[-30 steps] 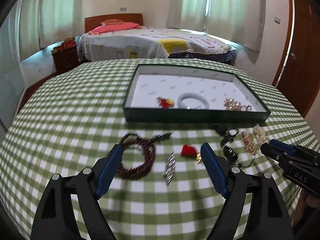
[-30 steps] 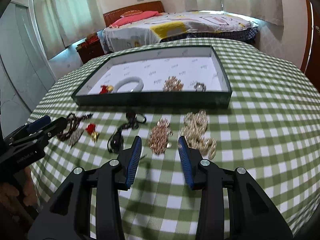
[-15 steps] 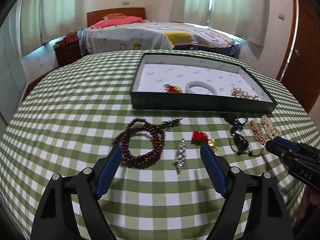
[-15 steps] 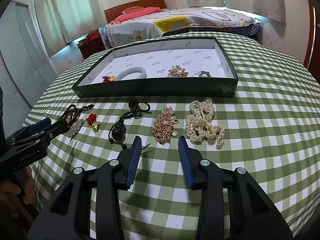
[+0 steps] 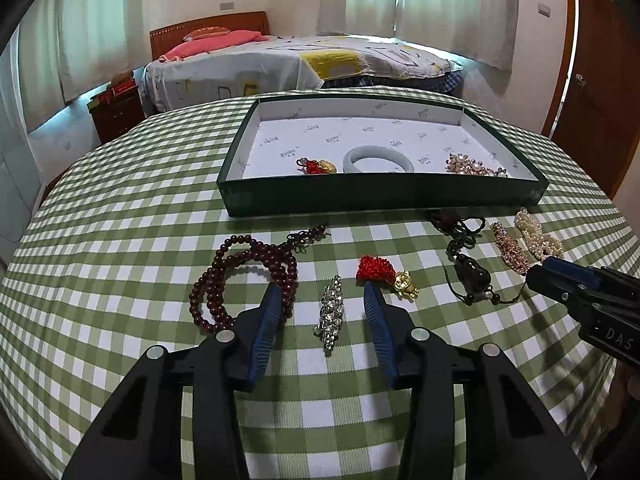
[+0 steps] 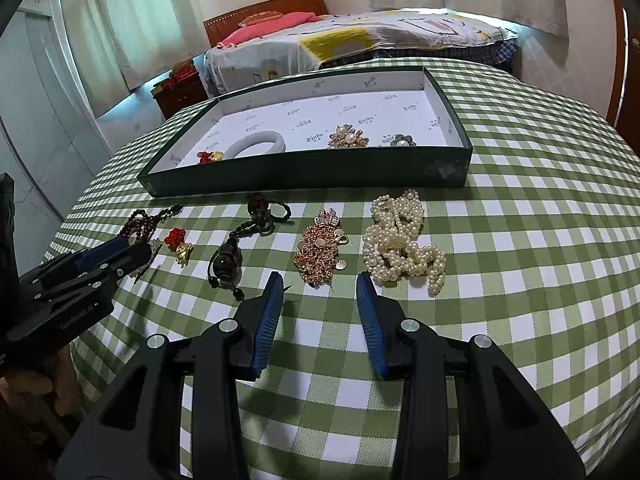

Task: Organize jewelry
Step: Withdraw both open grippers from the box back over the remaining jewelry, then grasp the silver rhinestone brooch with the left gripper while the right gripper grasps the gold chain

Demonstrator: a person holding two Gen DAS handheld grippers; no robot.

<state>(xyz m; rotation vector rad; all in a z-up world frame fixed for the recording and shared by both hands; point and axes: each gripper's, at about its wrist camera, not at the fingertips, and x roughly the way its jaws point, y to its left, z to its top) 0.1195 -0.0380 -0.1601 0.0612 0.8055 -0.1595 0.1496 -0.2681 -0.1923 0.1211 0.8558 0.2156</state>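
Left claw [image 5: 324,292] has narrowed from wide to a moderate gap, its fingers now flanking the brooch [image 5: 331,314] at lower centre, likely the next pick for the tray [image 5: 380,196] in the upper middle. Right claw [image 6: 320,280], half open and empty, sits just short of the gold chain [image 6: 320,250], unchanged.

**Layout, table with tray**

I am seeing the tray [image 5: 380,196] sitting behind a row of loose pieces on the table [image 5: 120,240]. Lying left to right: bead bracelet [image 5: 244,276], crystal brooch [image 5: 330,316], tassel charm [image 5: 384,274], cord pendant [image 5: 468,268], chain piece [image 6: 320,248], pearl strand [image 6: 402,240]. Resting in the tray: small charm [image 5: 316,166], bangle [image 5: 378,160] to its right, brooches [image 6: 348,140] further right.
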